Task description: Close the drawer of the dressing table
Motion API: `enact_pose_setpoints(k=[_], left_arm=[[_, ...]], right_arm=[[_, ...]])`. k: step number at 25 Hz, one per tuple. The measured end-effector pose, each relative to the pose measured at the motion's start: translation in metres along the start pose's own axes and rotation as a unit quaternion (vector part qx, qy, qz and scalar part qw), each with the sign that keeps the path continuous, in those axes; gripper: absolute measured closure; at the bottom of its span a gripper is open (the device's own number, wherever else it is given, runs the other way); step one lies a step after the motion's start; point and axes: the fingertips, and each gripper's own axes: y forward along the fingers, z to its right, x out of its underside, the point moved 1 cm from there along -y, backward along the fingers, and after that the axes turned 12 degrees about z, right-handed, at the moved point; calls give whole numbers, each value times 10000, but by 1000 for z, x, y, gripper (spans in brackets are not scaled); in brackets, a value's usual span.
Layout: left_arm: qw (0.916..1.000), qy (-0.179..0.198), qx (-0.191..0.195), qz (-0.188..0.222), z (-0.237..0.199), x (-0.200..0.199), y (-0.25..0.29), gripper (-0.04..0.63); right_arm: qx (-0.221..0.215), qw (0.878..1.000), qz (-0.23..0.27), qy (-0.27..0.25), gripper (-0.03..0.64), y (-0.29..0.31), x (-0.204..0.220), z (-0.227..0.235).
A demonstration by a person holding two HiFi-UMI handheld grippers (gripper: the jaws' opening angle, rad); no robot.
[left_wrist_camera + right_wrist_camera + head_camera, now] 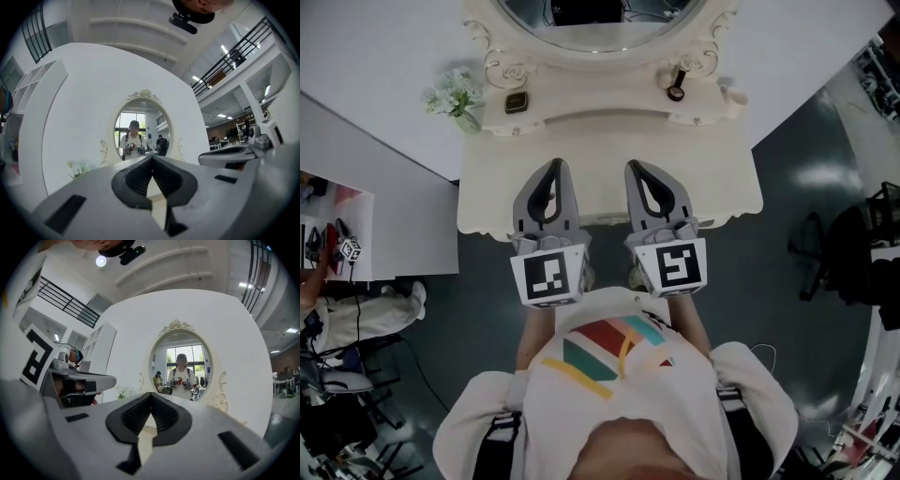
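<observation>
Pushing the drawer evenly is advised: grey left gripper (554, 167) and right gripper (638, 169), both clenched empty, are held over the cream dressing table's (487, 199) front edge.

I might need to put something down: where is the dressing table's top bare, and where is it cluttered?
Bare: the tabletop between the flowers and the left gripper, and right of the right gripper out to the edge. Crowded: the back ledge under the mirror, with a small dark box and another dark item.
</observation>
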Motion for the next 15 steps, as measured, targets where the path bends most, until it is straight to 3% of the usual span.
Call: enact_pose_setpoints(k=[12, 15], left_arm=[[9998, -55, 67, -180, 5, 1, 4, 589], [10000, -10, 51, -54, 5, 2, 7, 589]], right_arm=[[15, 10000, 21, -15, 617, 2, 1, 7], [16, 10000, 10, -12, 617, 2, 3, 8]])
